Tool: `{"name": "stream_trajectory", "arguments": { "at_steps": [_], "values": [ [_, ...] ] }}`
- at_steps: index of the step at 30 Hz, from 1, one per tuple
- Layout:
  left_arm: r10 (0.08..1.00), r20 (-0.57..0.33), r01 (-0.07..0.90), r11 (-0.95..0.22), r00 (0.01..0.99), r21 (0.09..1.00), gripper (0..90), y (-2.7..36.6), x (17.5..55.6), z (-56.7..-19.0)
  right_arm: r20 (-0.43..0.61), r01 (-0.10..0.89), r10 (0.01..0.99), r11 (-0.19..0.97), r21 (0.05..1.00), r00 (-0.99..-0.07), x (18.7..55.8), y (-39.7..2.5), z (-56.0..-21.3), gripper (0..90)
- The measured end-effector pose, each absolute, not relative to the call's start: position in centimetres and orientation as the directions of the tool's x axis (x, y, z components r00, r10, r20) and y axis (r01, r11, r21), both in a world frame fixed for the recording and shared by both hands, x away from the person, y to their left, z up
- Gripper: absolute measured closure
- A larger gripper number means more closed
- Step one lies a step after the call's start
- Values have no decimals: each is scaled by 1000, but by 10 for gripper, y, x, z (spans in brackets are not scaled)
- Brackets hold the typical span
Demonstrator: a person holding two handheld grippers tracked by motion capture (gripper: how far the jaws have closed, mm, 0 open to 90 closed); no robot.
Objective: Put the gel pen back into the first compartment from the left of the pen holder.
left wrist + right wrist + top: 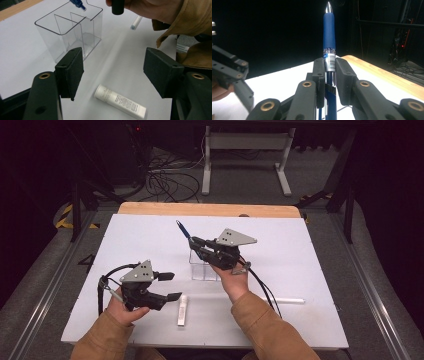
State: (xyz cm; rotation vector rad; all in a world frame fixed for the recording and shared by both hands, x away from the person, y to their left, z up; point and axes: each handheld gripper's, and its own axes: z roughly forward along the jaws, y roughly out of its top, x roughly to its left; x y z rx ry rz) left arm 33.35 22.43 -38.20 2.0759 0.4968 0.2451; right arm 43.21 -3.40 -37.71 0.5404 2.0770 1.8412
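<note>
1 blue pen [329,37] held above clear organizer [72,35].

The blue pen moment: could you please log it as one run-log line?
right tool: shut on blue pen, above clear organizer | left tool: open, over white tube | white table

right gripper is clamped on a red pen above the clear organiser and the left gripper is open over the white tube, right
Not quite: the pen is blue, not red, as the right gripper view shows. The rest holds: the right gripper clamps it above the clear organiser, and the left gripper is open over the white tube.
</note>
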Motion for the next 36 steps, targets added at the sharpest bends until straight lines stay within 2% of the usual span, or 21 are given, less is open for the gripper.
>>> {"name": "stream_trajectory", "arguments": {
  "at_steps": [17, 18, 21, 29, 36],
  "values": [
    [440, -17, 248, -473, 898, 845, 323, 223, 333, -383, 44, 112, 504, 107, 988, -863, 447, -20, -396, 784],
    [440, -14, 246, -474, 898, 845, 323, 223, 333, -383, 44, 114, 506, 108, 988, -862, 447, -20, -396, 762],
    [445, -13, 246, -471, 895, 847, 320, 224, 333, -383, 43, 116, 527, 106, 988, -849, 445, -24, -392, 586],
    [466, -4, 245, -458, 885, 855, 294, 228, 333, -384, 19, 118, 561, 141, 983, -828, 437, -45, -373, 328],
    [482, 23, 224, -449, 876, 865, 263, 232, 333, -385, 7, 115, 569, 153, 982, -822, 423, -68, -353, 242]
  ]
}}
